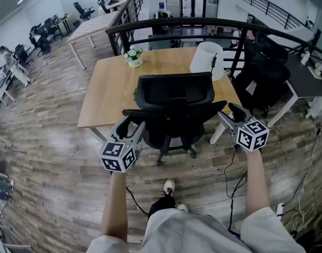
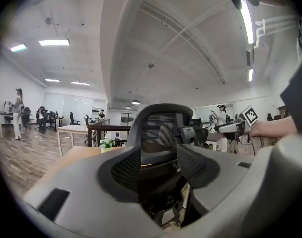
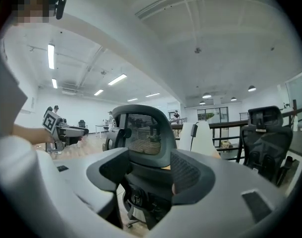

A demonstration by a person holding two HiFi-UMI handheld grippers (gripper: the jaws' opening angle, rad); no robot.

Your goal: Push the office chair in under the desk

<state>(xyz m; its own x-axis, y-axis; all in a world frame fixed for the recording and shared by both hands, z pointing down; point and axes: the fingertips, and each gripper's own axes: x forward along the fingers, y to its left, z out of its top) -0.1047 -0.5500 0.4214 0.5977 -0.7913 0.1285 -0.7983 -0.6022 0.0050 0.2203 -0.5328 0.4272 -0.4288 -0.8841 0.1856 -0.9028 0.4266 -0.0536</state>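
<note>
**Wood-floored office: chair at the table's near edge, both jaws spread**

Plank floor (image 1: 55, 157) runs under a light wooden table (image 1: 105, 88). The black office chair (image 1: 174, 101) stands at the table's near edge, at 12 o'clock from the person, with its mesh back turned toward them.

The left hand-held gripper (image 1: 130, 132) sits at 8 o'clock from the chair. Its jaws are spread wide and hold nothing, and their tips are just beside the left armrest (image 1: 125, 124). In its own view the chair (image 2: 158, 128) shows through the gap (image 2: 158, 165).

The right hand-held gripper (image 1: 228, 119) sits at 4 o'clock, likewise released, beside the right armrest (image 1: 237, 111). I cannot tell whether either gripper touches its armrest.

On the table, a flower pot (image 1: 133, 57) stands at 11 o'clock from the chair and a white chair (image 1: 207, 59) at 1 o'clock. A black railing (image 1: 203, 22) lies beyond them.
</note>
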